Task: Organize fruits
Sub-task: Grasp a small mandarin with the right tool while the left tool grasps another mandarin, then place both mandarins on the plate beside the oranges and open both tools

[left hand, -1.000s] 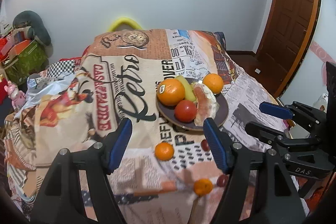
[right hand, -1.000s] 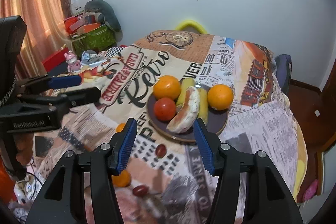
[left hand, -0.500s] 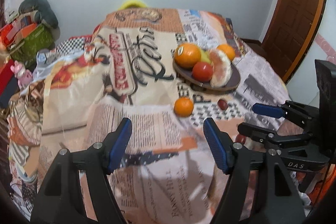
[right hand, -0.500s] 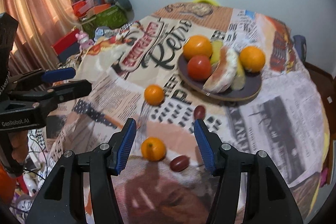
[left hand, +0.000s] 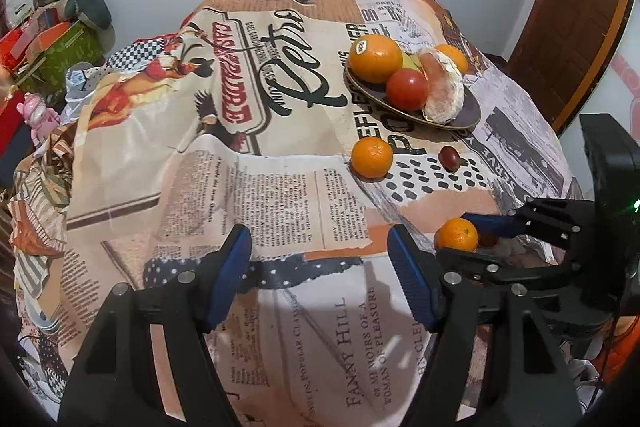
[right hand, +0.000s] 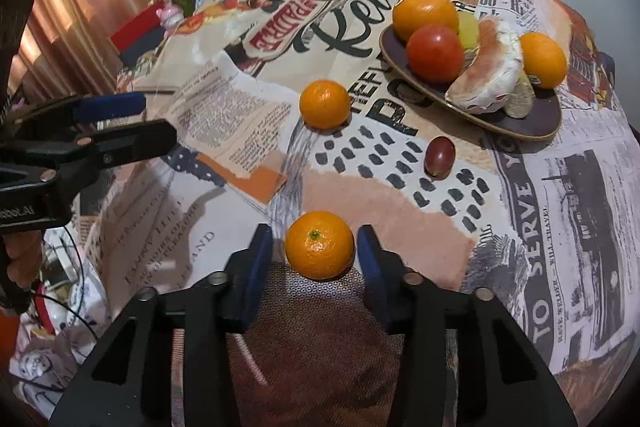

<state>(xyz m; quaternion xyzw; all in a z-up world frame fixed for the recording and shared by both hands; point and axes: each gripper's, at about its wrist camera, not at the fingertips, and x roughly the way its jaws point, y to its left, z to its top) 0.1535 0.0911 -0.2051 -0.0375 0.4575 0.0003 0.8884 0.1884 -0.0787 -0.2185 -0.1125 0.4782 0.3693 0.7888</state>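
Left wrist view: the left claw (left hand: 320,267) stood wide open and empty over the near part of the bench (left hand: 280,195), its cloth printed like newsprint. At the right, the right claw (left hand: 460,237) bracketed a small mandarin (left hand: 457,235). A second mandarin (left hand: 372,158) and a dark grape (left hand: 449,159) lay loose just before the plate (left hand: 468,113), which already carried fruit at the far right.

Right wrist view: the right claw (right hand: 316,259) was partly open — the near mandarin (right hand: 319,245) sat between the blue pads (right hand: 260,247) with a narrow gap on each side, not yet gripped. The other mandarin (right hand: 325,104) and grape (right hand: 439,157) lay farther off, the plate (right hand: 536,115) beyond.

Assessment: the mandarin appeared light, round and inclined to roll, with a soft, bruisable skin. Hold should be taken across its widest middle, pressure modest.
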